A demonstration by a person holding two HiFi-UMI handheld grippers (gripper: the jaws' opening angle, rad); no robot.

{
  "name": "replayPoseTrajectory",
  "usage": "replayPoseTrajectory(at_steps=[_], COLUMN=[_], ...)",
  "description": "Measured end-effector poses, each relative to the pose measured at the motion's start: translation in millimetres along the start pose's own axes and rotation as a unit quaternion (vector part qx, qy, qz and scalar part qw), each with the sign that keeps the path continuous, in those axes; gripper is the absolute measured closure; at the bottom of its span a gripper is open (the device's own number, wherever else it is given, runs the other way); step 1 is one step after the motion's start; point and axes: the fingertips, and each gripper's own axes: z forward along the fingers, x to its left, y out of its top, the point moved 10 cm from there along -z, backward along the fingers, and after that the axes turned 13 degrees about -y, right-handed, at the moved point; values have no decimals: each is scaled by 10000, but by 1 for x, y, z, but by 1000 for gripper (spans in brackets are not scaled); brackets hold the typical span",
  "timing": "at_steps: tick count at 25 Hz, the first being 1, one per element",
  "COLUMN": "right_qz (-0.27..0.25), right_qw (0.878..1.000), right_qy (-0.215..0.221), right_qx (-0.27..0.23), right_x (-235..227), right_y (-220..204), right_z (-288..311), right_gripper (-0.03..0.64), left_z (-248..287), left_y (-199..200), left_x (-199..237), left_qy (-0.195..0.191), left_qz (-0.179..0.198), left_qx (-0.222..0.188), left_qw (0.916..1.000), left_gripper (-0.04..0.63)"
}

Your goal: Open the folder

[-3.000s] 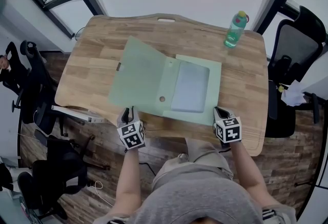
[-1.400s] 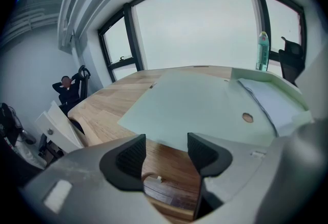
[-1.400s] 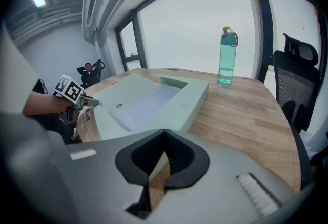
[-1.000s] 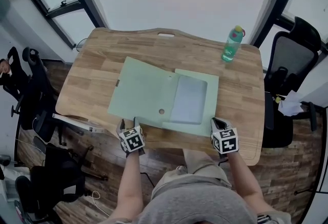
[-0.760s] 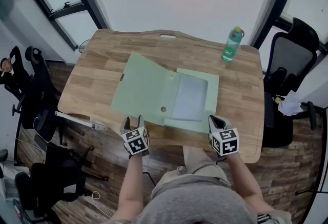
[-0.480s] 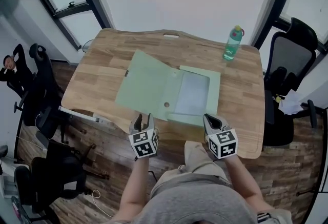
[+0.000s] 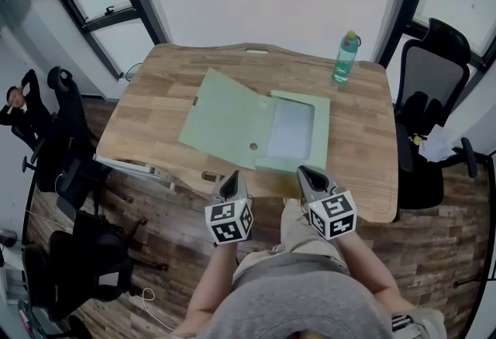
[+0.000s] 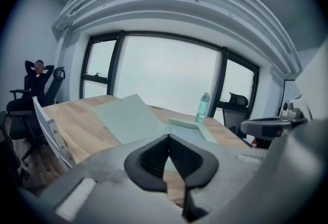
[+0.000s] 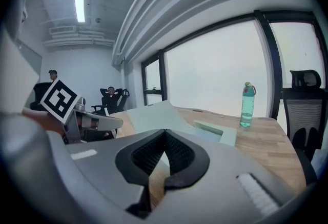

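Note:
The pale green folder lies open on the wooden table. Its cover is spread flat to the left and a pale sheet rests in the right half. Both grippers hover off the table's front edge, close to the person's body. My left gripper has just been closing and is now shut with nothing between its jaws. My right gripper is also shut and empty. The left gripper view shows the folder beyond my left gripper. In the right gripper view the folder lies past my right gripper.
A green water bottle stands at the table's far right corner. Black office chairs stand at the right and left, and a person sits at the far left. Windows run behind the table.
Both grippers have drawn back from the table's front edge toward the person and risen. The left gripper's jaws have closed, empty. The folder stays open and unmoved.

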Motion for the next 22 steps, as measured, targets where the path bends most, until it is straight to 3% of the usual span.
replayPoseTrajectory(at_steps=[10, 22], right_qz=[91, 89], right_qw=[9999, 9998], right_qy=[74, 164], right_qx=[-109, -80], right_x=[18, 23], right_y=[-8, -7], right_z=[-27, -25], right_gripper=[617, 618], left_z=[-24, -29], left_y=[-11, -12], left_x=[-26, -24], left_qy=[-485, -545], left_qz=[188, 138], left_qx=[94, 141], left_qw=[9986, 9983], left_gripper=[592, 592])
